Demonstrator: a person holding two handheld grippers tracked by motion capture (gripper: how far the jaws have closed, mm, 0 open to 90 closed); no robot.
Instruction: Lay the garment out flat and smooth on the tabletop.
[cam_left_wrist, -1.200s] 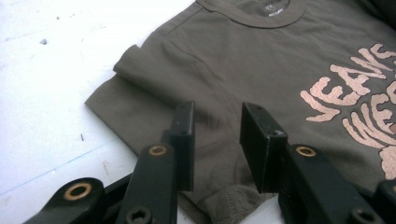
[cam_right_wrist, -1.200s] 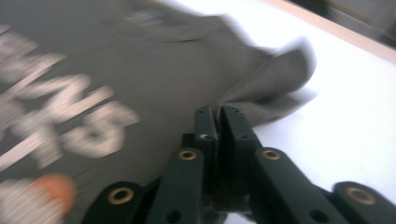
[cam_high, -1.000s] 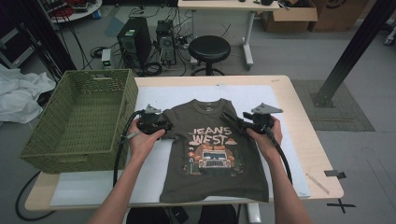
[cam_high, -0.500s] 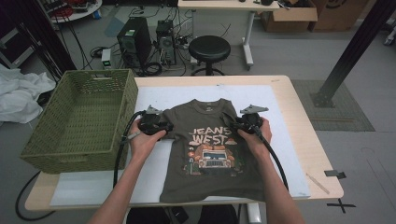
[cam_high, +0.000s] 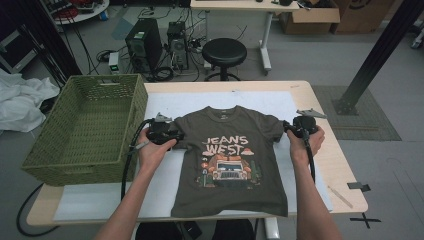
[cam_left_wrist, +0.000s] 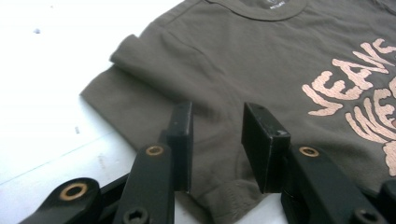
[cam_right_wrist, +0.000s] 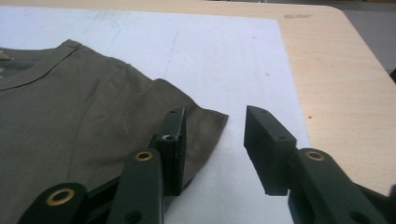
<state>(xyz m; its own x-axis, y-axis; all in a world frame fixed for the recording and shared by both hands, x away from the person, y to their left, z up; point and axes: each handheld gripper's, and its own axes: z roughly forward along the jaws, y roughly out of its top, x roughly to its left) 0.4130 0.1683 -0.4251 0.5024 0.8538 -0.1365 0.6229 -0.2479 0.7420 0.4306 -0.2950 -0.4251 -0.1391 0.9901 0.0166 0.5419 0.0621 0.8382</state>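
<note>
An olive T-shirt (cam_high: 227, 160) with a "JEANS WEST" print lies flat, front up, on the white mat (cam_high: 260, 100). My left gripper (cam_high: 167, 132) is at the shirt's left sleeve. In the left gripper view its jaws stand open (cam_left_wrist: 218, 112) just above the sleeve cloth (cam_left_wrist: 140, 84), with nothing pinched. My right gripper (cam_high: 300, 125) is at the right sleeve's outer edge. In the right gripper view it is open (cam_right_wrist: 215, 116). One of its jaws is over the sleeve hem (cam_right_wrist: 205, 126) and the other over bare mat.
A green woven basket (cam_high: 85, 125) stands at the table's left, close to my left hand. The wooden table edge (cam_high: 345, 165) runs just right of my right hand. A pen-like stick (cam_high: 340, 196) lies near the front right corner.
My right gripper first moved in over the shirt, then swung out to the right sleeve's edge. The left gripper has stayed at the left sleeve.
</note>
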